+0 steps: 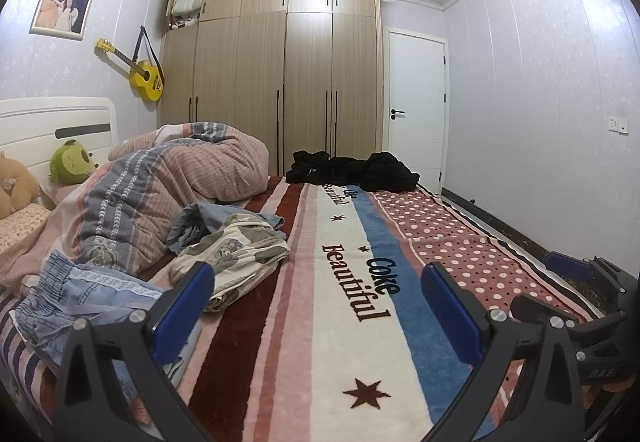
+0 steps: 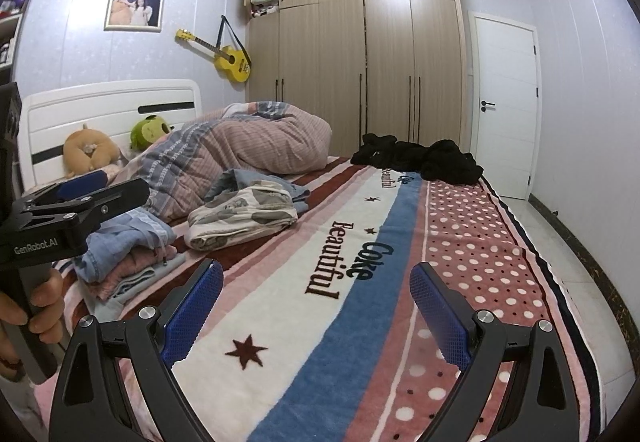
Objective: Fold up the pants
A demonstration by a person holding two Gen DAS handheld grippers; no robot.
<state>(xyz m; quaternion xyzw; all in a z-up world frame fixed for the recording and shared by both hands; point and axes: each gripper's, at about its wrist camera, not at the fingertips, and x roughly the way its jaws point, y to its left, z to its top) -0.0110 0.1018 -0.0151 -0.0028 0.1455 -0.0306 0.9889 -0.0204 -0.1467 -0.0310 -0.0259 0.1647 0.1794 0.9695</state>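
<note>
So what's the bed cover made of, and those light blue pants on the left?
The bed cover looks like soft fleece or plush: its surface is fuzzy and matte. The light blue pants look like thin denim, with faded blue weave and a gathered elastic waist, though I can't be sure.

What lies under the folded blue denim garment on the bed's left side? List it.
Under the blue denim garment sits a stack of folded clothes: a pink layer, then pale blue ones, resting on the striped blanket. Anything deeper in the stack is covered.
</note>
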